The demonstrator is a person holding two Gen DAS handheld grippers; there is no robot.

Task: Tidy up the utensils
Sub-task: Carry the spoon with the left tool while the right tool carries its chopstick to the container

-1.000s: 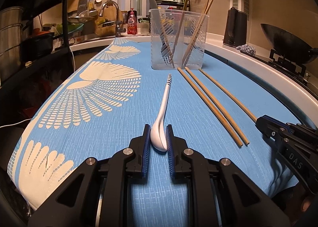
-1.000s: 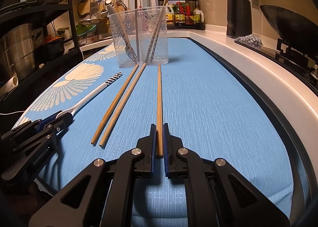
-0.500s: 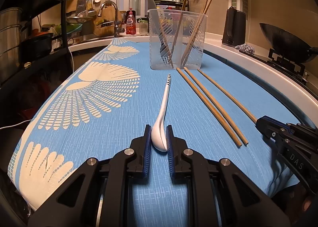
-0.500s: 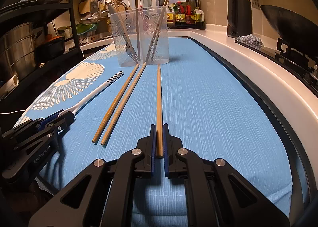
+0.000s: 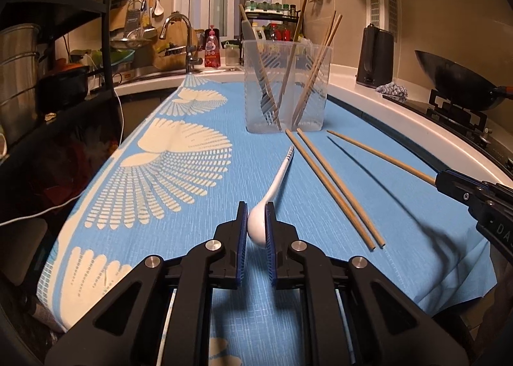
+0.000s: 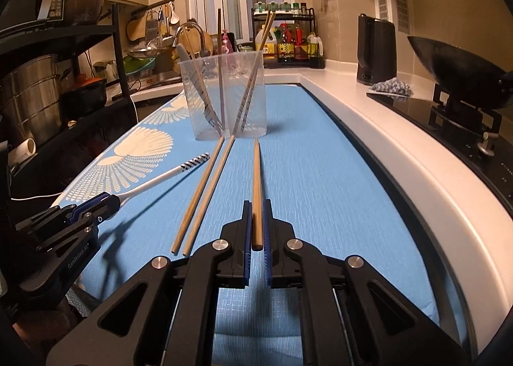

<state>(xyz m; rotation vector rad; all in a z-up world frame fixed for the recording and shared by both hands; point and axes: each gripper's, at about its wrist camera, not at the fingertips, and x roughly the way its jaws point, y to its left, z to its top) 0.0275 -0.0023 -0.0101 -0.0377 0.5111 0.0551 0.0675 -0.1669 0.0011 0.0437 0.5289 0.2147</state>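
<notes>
Left wrist view: a clear plastic holder (image 5: 286,87) with chopsticks and a fork stands ahead on the blue cloth (image 5: 198,269); two loose chopsticks (image 5: 333,186) lie to the right. The left gripper (image 5: 256,228) clamps the white spoon (image 5: 261,221) by its bowl, the handle pointing toward the holder.

Right wrist view: the same holder (image 6: 223,95) stands ahead, and a wok (image 6: 458,75) sits far right. The right gripper (image 6: 256,226) pinches a single chopstick (image 6: 256,186) near its end, above its shadow.
</notes>
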